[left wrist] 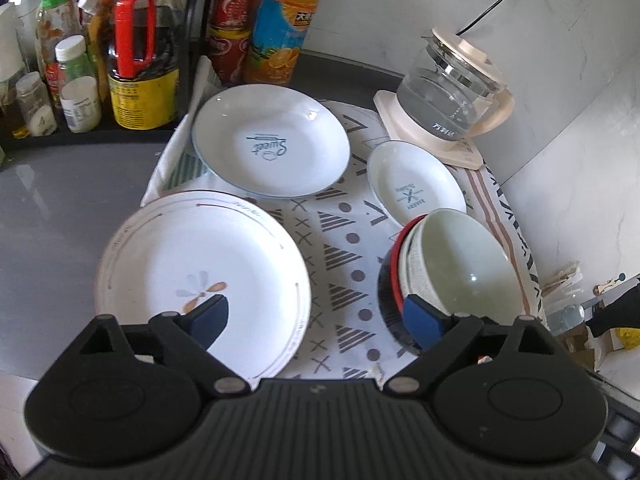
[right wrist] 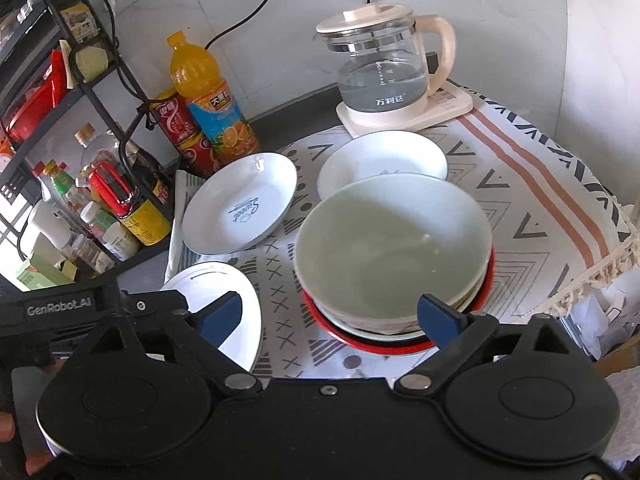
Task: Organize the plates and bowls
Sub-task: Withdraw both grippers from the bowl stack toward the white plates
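Left hand-held gripper point(left wrist: 316, 316) spread, above flower plate point(left wrist: 200, 280) rim

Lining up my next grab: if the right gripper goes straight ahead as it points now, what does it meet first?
Most likely the stacked bowls: the right gripper is open, and the near rim of the top bowl lies between its fingers. Depth is unclear.

Kitchen corner with pale marble-look walls

A grey glossy surface point(left wrist: 52, 208) is partly covered by a patterned cloth point(right wrist: 532, 216) with triangles, crosses and salmon stripes. A black wire rack point(right wrist: 100, 80) of bottles stands at the left; black cables point(right wrist: 256, 8) hang down the wall point(right wrist: 500, 8). Daylight falls brightly across the right.
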### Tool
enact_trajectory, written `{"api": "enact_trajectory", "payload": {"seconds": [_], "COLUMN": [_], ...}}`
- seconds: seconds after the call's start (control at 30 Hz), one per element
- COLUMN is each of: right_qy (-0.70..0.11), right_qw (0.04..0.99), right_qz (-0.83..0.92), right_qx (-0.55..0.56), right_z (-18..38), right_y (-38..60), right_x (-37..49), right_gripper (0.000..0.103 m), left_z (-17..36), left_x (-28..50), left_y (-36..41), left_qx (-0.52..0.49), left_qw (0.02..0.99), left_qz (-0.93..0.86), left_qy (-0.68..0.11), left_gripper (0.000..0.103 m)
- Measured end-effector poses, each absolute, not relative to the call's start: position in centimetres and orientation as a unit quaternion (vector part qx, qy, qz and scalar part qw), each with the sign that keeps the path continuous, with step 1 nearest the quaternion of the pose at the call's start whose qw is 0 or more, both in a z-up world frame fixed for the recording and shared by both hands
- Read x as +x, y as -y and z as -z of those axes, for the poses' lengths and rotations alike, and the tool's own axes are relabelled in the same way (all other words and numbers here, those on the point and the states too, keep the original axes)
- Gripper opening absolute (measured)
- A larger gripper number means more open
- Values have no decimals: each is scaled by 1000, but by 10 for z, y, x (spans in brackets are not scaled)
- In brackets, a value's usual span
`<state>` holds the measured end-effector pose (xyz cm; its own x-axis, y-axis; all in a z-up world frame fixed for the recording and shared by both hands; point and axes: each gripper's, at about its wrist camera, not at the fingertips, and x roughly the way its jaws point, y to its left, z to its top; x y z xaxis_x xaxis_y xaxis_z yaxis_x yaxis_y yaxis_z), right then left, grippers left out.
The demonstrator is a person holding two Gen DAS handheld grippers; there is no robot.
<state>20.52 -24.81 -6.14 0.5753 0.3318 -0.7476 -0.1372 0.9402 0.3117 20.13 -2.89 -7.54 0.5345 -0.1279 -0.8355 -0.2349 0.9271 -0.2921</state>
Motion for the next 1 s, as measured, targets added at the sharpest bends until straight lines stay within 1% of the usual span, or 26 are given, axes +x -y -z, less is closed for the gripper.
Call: {"api": "enact_trajectory", "payload": {"seconds": [0.03, 0.07, 0.1, 0.17, 0.87, 1.0], "right_qy": [-442, -442, -443, -445, -440, -438], "right_qw": [880, 879, 878, 877, 880, 881], "right_qz": [-135, -136, -136, -136, -143, -146], "right_qx": [112, 114, 116, 119, 109, 103], "right_z": [61, 62, 62, 63, 59, 57], "right_y": [245, 242, 240, 234, 204, 197], "right_x": [205, 204, 203, 200, 188, 190], "right_gripper": [96, 96, 97, 97, 98, 98], "left_z": [74, 73, 73, 71, 69, 68], "left_x": [200, 197, 196, 191, 159, 156], "left_y": [26, 22, 19, 12, -41, -50], "left_qx": [-189, -190, -190, -190, -220, -222], "left_qw": [856, 857, 859, 862, 863, 858], "left_qz": [-30, -28, -29, -32, -67, -83], "left_qy": [-480, -477, -475, -469, -450, -456], "left_gripper": [94, 96, 100, 103, 103, 103]}}
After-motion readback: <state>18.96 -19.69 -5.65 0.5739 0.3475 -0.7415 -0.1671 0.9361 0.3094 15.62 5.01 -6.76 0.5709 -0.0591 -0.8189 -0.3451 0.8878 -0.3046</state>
